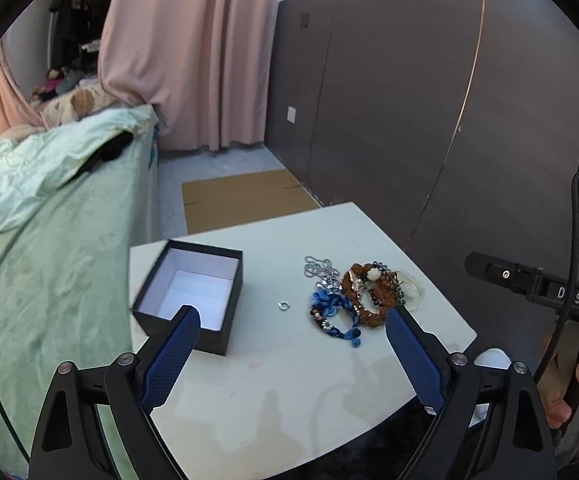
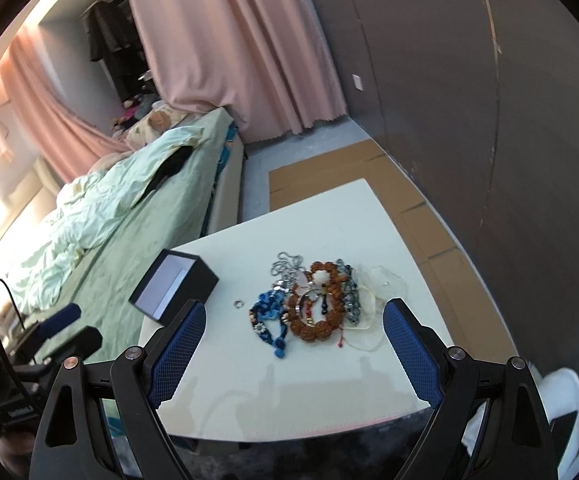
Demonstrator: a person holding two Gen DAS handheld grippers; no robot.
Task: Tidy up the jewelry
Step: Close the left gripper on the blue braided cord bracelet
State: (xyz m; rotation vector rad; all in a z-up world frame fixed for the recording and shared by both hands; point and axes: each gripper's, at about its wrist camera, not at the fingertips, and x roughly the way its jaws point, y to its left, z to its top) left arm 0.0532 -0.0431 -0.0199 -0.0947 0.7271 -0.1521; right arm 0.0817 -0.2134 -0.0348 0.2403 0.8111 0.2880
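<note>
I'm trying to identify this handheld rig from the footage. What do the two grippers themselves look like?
Both match: the left gripper and the right gripper each have black angular linkage arms with silver round pivot pins, ending in two fingers faced with blue cross-hatched textured pads. Seen from the left camera, the right gripper's black body carries white letters "D S" and a black cable looping along it.

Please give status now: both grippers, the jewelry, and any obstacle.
Left gripper open, empty. Right gripper open, empty. Jewelry pile and small ring on the table, black box empty. Nothing in the way.
</note>
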